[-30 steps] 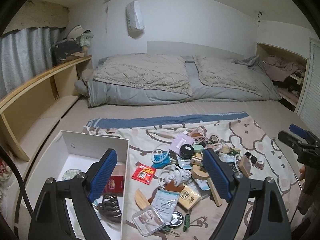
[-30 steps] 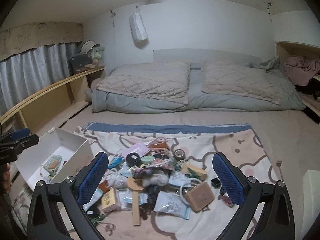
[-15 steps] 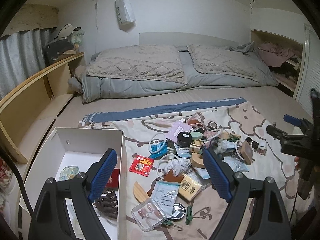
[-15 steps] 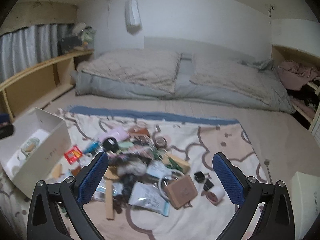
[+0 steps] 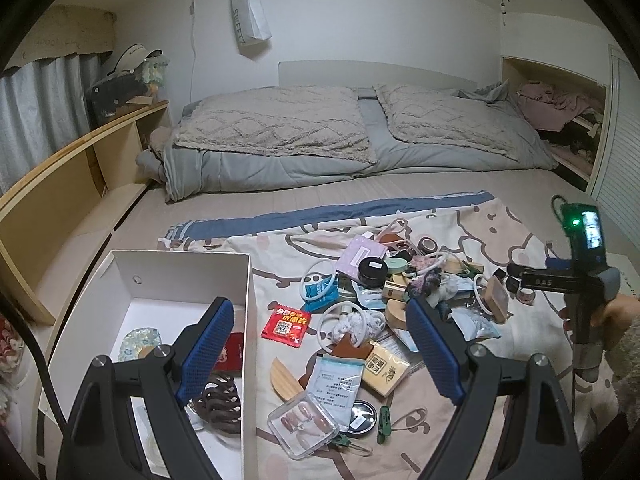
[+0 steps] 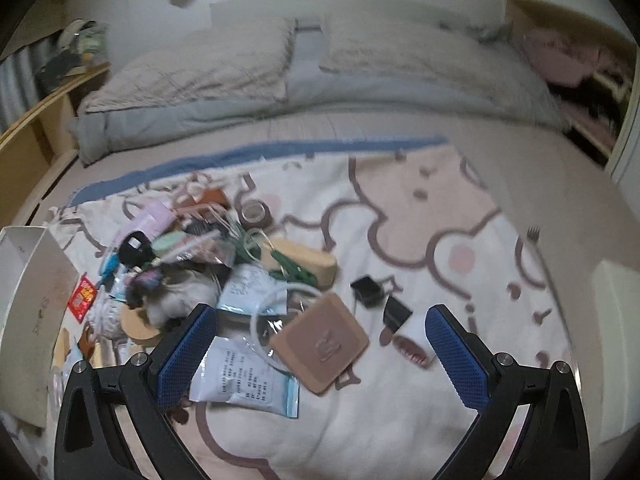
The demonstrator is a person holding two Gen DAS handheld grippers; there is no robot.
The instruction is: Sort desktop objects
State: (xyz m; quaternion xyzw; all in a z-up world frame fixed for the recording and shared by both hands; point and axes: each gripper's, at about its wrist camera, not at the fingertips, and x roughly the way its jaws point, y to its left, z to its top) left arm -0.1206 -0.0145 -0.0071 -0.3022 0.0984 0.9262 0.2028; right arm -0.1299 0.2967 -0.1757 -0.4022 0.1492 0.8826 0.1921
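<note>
A bed (image 5: 400, 184) with a cartoon blanket (image 6: 420, 240) carries a heap of clutter (image 5: 384, 300) at frame centre. Only the left view shows inside the white box (image 5: 248, 300), lower left. Both the left gripper (image 5: 320, 348) and right gripper (image 6: 322, 354) hover with jaws spread, empty.

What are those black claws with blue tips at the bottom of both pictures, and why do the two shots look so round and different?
They are hand-held grippers, not a robot: a person holds one in each hand, and each carries a wide-angle camera that looks forward along its two fingers. That lens bends the picture round. One picture is from the left gripper, the other from the right gripper. The left view also shows the right one from the side, with the hand that holds it. Both have their blue pads wide apart and hold nothing. On the printed blanket lies a pile of small things: a tan square case, a red packet, a black round tin. Beside it stands a white box, already part filled.
</note>
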